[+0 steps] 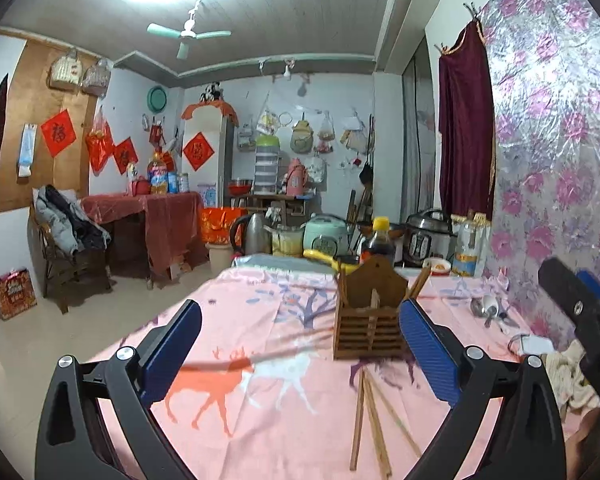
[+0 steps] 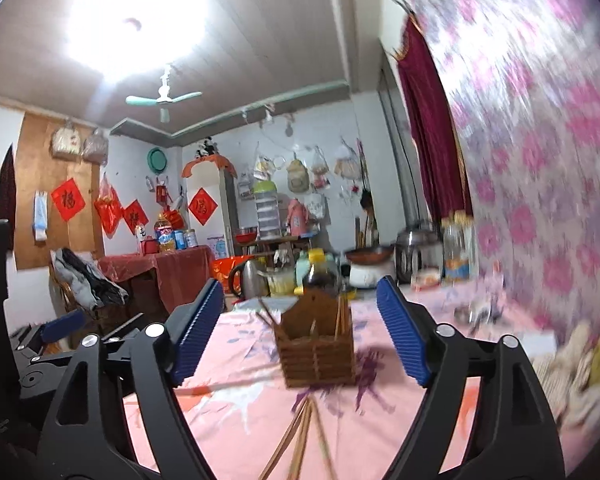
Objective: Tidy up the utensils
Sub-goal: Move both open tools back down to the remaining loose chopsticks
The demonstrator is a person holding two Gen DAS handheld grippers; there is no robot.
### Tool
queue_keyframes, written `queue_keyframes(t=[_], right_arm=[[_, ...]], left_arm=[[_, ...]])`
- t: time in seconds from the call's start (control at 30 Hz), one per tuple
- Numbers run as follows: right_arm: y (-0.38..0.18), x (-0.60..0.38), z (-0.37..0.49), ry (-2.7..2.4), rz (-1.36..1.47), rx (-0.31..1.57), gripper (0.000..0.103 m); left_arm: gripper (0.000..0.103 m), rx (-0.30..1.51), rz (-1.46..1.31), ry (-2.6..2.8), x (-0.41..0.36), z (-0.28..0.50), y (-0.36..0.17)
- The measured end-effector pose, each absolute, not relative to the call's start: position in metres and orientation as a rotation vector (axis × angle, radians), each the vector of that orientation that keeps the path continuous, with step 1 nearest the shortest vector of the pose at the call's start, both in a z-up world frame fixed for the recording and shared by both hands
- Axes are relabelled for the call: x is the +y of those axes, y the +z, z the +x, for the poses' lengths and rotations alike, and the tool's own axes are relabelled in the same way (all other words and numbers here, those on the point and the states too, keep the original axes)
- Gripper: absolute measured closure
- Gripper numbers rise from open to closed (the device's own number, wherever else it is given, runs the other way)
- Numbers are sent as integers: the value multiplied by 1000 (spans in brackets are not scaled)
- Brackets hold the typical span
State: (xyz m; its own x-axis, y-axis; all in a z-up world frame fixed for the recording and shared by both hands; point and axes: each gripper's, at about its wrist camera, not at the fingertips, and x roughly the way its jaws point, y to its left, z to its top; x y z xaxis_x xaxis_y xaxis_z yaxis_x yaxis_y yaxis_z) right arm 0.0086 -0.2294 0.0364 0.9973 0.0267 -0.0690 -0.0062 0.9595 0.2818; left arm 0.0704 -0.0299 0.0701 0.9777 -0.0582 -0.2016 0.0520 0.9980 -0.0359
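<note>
**Loose chopsticks below, holder ahead, nothing in my grip**

My left gripper (image 1: pixel 300 344) has its fingers spread wide with nothing between them, and my right gripper (image 2: pixel 300 328) is spread and empty as well.

What worries me most is the wooden utensil holder (image 1: pixel 370 320), at centre of the left view. It looks light and tall, so a careless nudge from a finger could tip it and spill the chopsticks already standing in it (image 1: pixel 418 285). The right view is smeared by motion, so I may misjudge my reach there. The loose chopsticks (image 1: pixel 370 420) lie flat and partly crossed on the pink cloth covering the desk (image 1: pixel 228 312); a pinch could slide off one, or drag several at once.

In the left view the loose chopsticks lie at lower centre, between my fingers and nearer the camera than the holder. The holder sits just inside my right-hand finger (image 1: pixel 428 344) in the frame; I cannot tell if they touch. Spoons (image 1: pixel 488 309) lie at right centre, well apart. In the right view the holder (image 2: pixel 316 350) is centred between my fingers, loose chopsticks (image 2: pixel 300 440) below it.
</note>
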Motion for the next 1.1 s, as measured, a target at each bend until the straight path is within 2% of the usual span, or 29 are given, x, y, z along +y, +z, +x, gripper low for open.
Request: queue_keyframes(t=[0.3,0.67,1.1], right_arm=[[-41,-231,41,-41,312,310,25],[-71,-223,42,-75,222,373,25],[-82,-226,44,-87,211,413,25]], left_arm=[[6,308,-15,-25,-20,86,21],[6,396,21,-23,-24,102,-19],[6,426,59,-32,-31,105,-34]])
